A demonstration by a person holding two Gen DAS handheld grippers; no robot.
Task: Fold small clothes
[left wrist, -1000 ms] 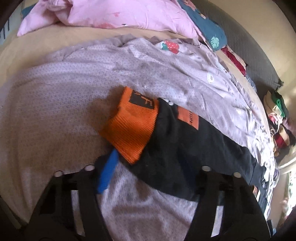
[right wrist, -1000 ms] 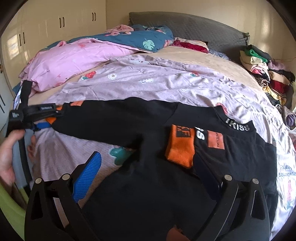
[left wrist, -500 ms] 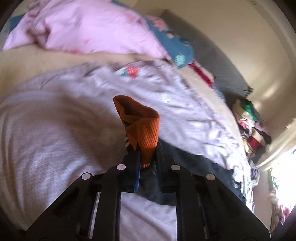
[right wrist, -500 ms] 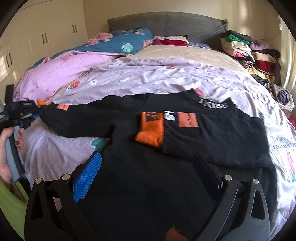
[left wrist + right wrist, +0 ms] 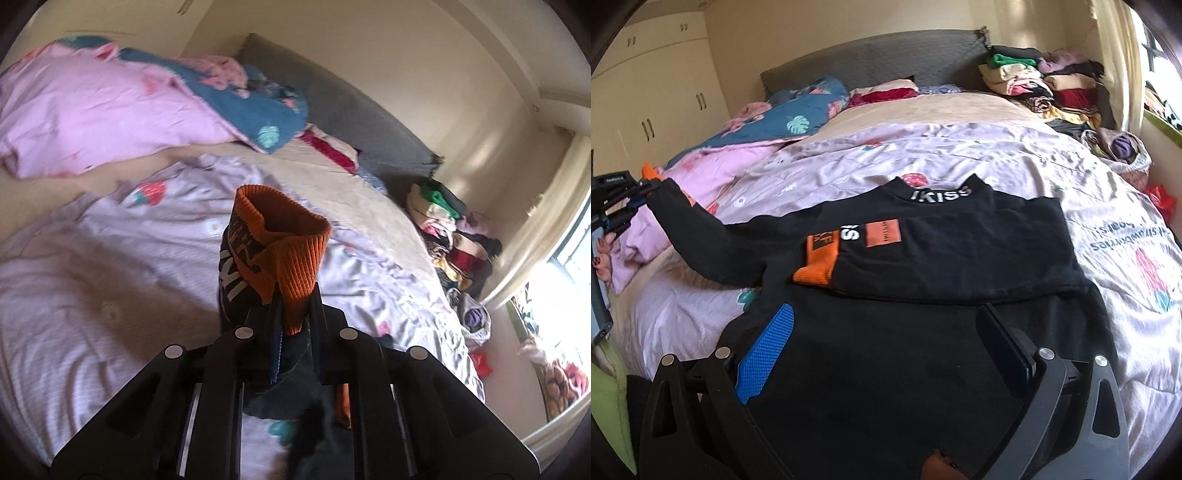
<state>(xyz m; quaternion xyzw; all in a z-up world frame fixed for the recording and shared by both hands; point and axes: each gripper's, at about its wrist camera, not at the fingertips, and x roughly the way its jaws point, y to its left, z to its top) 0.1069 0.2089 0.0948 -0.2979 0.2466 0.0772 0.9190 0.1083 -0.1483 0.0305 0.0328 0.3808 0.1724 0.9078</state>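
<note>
Left gripper [image 5: 293, 332] has the sweater's orange cuff [image 5: 291, 251] pinched and lifted; right gripper [image 5: 882, 347] hovers with its jaws wide apart.

The black sweater [image 5: 923, 258] lies spread on the lilac sheet [image 5: 1071, 166] of the bed, its other sleeve folded across the chest with its orange cuff beside the printed patches. The held sleeve stretches off to the left, raised off the bed. The right jaws hang over the hem, holding nothing. A clothes pile [image 5: 1045, 81] sits by the headboard.
</note>
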